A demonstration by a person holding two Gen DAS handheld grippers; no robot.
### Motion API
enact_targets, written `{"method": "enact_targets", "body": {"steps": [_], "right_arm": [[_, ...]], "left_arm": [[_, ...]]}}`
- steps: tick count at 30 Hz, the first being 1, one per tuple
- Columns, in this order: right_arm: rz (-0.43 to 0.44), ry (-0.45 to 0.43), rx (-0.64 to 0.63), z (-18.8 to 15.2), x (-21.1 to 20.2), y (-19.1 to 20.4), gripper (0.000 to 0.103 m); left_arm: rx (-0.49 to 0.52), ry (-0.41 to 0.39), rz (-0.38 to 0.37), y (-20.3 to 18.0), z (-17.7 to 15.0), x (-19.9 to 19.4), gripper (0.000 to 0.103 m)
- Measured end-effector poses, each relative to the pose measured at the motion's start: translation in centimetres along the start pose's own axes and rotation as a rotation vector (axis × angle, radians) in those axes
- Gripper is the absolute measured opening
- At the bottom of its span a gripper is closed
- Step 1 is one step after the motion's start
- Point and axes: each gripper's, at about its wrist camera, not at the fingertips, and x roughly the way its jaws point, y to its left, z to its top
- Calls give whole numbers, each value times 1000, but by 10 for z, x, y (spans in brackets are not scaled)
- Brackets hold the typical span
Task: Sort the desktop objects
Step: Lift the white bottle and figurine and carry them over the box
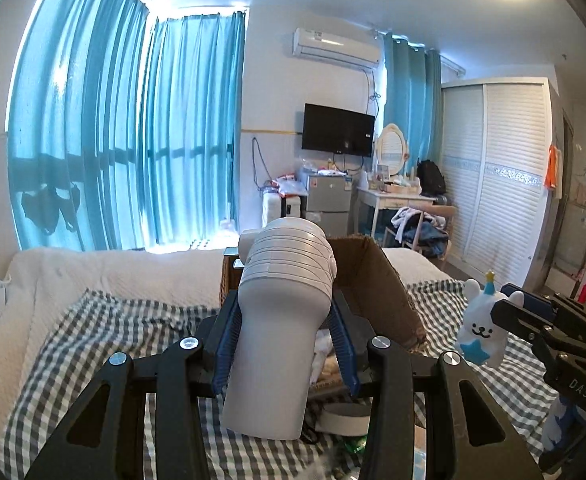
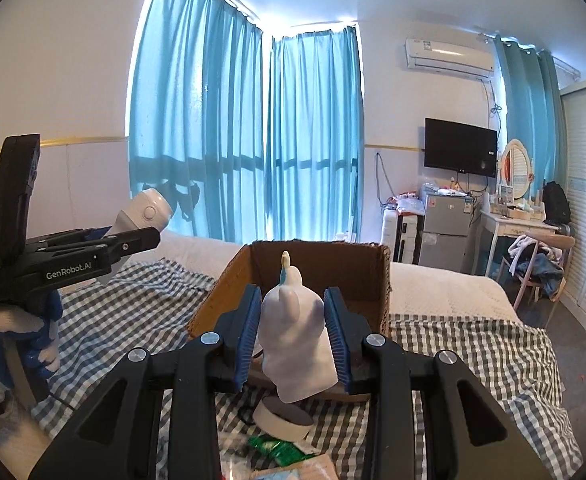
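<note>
We grip a grey hair dryer (image 1: 281, 320) in our left gripper (image 1: 283, 344), its fingers clamped on it. Our right gripper (image 2: 293, 336) pinches a white rabbit figurine (image 2: 297, 344) (star-topped hat), with the cardboard box (image 2: 325, 276) on the bed (image 2: 473, 344) at twelve o'clock beyond both.

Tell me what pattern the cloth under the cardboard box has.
A grey-and-white checked cloth, clearest in the right wrist view, beneath the brown cardboard box.

A pale grey dryer (image 1: 281, 320) sat between the left gripper's (image 1: 285, 344) blue pads, a white-and-blue bunny figurine (image 2: 297, 340) between the right gripper's (image 2: 293, 340), above grey-white checked cloth (image 2: 473, 352).
</note>
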Motion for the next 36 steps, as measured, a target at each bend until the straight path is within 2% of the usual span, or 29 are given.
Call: {"method": "enact_targets", "body": {"steps": [6,8,9,11,16,20,24,26,27,28,31,34,36], "right_arm": [[-3,-26,-17,14,7,0,31],[2,-34,-19,20,11,1,26],[5,-40,-20,22,13,1,19],[2,-49,-24,25,17,0,18],[-15,-50,-53,34,52,0,16],[29,58,-16,25,88,-14,16],[45,217,-56,-24,97,-11,17],[59,308,-29,-60,99,-14,23],[59,351,-13,-73,103,-16,32],[57,386,2,-86,108,-20,45],[29,489,70,-119,127,-34,66],[-19,565,57,-135,145,-41,80],[-9,595,75,-142,150,-46,81]], "left_arm": [[4,-28,-9,1,14,4,43],[3,-36,-17,1,17,6,43],[0,-38,-20,2,18,7,43],[-6,-41,-23,5,20,12,43],[-22,-39,-29,12,21,26,43],[4,-32,-17,9,28,51,43],[1,-12,-22,12,21,67,43],[-6,5,-21,14,11,75,43],[-13,12,-22,15,7,78,43],[-16,22,-20,16,1,82,43],[-14,54,-1,15,-13,96,43],[-30,85,-4,18,-22,107,43],[-29,91,8,18,-24,112,43]]}}
